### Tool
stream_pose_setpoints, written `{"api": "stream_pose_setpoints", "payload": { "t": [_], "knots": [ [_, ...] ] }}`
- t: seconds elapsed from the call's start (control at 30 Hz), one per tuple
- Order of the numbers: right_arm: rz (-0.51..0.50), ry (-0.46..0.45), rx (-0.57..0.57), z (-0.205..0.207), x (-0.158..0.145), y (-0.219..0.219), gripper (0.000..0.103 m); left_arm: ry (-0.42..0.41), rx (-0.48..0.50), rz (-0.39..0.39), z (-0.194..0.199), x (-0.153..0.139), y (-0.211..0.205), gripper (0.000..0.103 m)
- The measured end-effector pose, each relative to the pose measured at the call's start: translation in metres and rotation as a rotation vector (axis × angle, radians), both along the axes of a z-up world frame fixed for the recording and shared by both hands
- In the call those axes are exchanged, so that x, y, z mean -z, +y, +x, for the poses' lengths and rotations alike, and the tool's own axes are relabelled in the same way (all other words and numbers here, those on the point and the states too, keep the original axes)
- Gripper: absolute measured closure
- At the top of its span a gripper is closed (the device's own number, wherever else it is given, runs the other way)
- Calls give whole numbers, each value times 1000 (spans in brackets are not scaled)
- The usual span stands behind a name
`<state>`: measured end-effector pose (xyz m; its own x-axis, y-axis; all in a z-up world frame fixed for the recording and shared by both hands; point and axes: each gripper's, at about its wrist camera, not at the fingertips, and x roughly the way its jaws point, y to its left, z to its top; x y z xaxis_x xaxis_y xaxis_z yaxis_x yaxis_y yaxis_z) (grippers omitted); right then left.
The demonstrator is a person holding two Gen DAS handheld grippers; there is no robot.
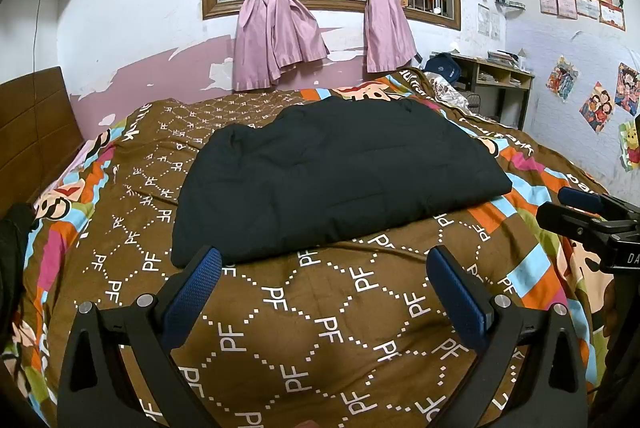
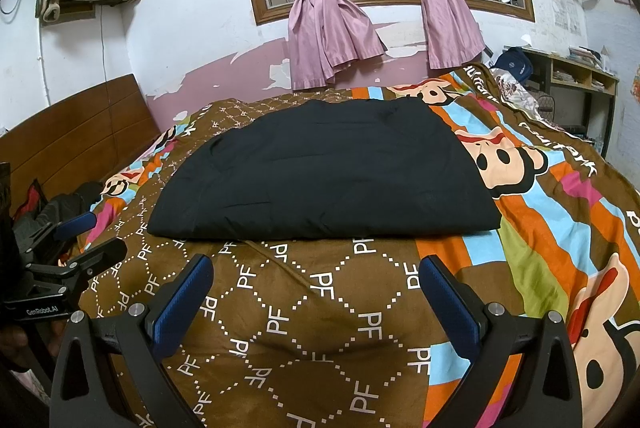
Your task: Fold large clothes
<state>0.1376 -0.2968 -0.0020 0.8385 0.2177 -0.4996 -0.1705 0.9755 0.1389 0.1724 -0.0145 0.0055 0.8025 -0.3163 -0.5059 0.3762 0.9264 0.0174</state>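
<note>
A large black padded garment [image 1: 336, 176] lies folded into a flat rectangle on the brown patterned bedspread [image 1: 320, 328]; it also shows in the right wrist view [image 2: 324, 172]. My left gripper [image 1: 324, 256] is open and empty, held just short of the garment's near edge. My right gripper [image 2: 314, 264] is open and empty, also just short of the near edge. The right gripper shows at the right edge of the left wrist view [image 1: 576, 210]. The left gripper shows at the left edge of the right wrist view [image 2: 86, 234].
A wooden headboard [image 2: 76, 132] stands at the left. Dark clothes [image 2: 60, 208] lie at the bed's left side. Pink curtains [image 1: 280, 24] hang on the far wall. A desk with shelves [image 1: 496, 76] stands at the far right.
</note>
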Motion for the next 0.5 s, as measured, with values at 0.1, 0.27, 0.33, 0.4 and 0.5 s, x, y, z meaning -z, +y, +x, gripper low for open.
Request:
{"api": "stream_pose_setpoints", "payload": {
  "t": [0.1,0.27,0.33,0.4,0.5],
  "knots": [
    [0,0,-1,0,0,-1,0,-3,4,4,0,1,-1,3],
    [1,1,0,0,0,-1,0,-4,4,7,0,4,-1,3],
    [1,1,0,0,0,-1,0,-2,5,6,0,4,0,3],
    [0,1,0,0,0,-1,0,0,7,8,0,5,1,3],
    [2,2,0,0,0,0,0,-1,8,9,-1,5,2,3]
  ]
}}
